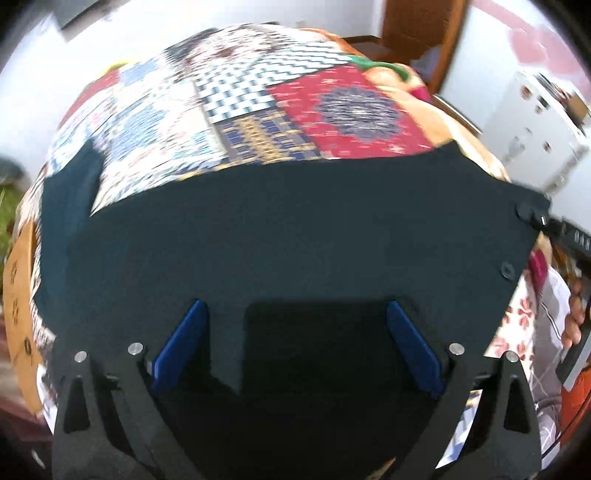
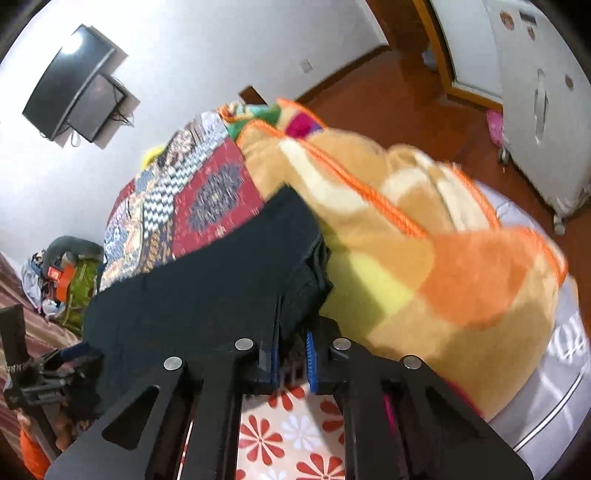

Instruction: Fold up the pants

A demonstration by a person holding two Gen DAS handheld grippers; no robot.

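Note:
Dark navy pants (image 1: 295, 229) lie spread across a patchwork bedspread (image 1: 221, 103). In the left wrist view my left gripper (image 1: 295, 314) is open, its blue pads (image 1: 184, 343) wide apart over the near edge of the pants, with a flap of cloth between them. In the right wrist view my right gripper (image 2: 291, 354) is shut on the bunched waist end of the pants (image 2: 207, 302), blue pads (image 2: 312, 362) close together with dark cloth pinched between. The other gripper shows at that view's left edge (image 2: 48, 373).
An orange and yellow fleece blanket (image 2: 424, 266) is heaped on the bed right of the pants. A floral sheet (image 2: 288, 435) lies under the right gripper. A white fridge (image 2: 535, 92), a wooden door frame (image 1: 417, 33) and wall screens (image 2: 74, 81) stand around.

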